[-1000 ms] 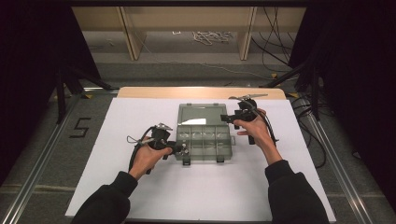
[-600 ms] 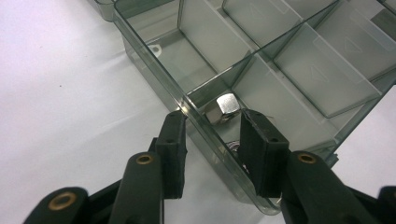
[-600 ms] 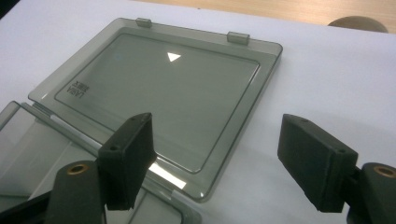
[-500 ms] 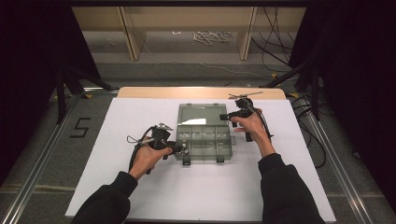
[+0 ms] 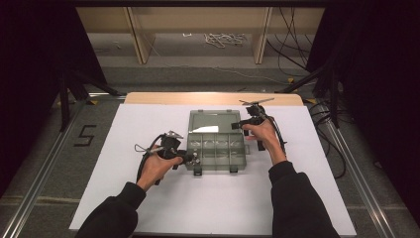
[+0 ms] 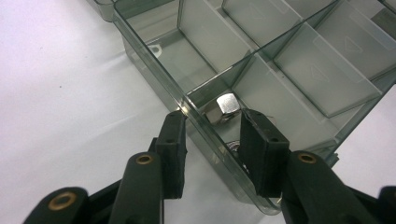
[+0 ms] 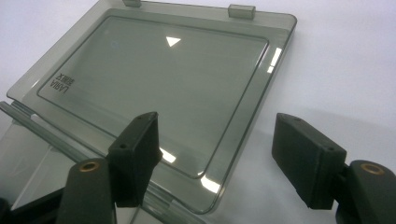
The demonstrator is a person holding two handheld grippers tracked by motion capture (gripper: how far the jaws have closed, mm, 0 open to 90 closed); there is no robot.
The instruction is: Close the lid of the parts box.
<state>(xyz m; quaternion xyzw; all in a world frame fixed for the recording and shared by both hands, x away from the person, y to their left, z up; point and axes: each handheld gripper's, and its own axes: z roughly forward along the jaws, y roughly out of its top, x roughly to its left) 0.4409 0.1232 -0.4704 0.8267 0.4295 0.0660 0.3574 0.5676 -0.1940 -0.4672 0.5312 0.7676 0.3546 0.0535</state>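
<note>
Jaws of my left gripper point(image 6: 212, 140) straddle the near side wall of the clear smoky-grey plastic compartment box point(image 6: 280, 74), one jaw outside and one inside; they look closed against the wall, holding the box steady. A silver metal hex nut point(image 6: 227, 103) lies in the corner compartment just beyond the inner jaw. From above, I see the left gripper point(image 5: 190, 158) at the box's front left corner, with my left hand point(image 5: 156, 166) behind it.

My right gripper point(image 7: 217, 154) has its jaws wide apart and they have just been closing. They sit on either side of the right edge of the box's flat transparent hinged lid point(image 7: 154, 84), which lies open on the white counter point(image 7: 345, 60); neither jaw presses on it. The lid carries a small white triangle mark point(image 7: 173, 41) and two latch tabs on its far edge.

In the high view the box point(image 5: 218, 148) sits mid-counter with the lid point(image 5: 213, 121) folded away from me, and my right gripper point(image 5: 246, 125) is at the lid's right edge.
</note>
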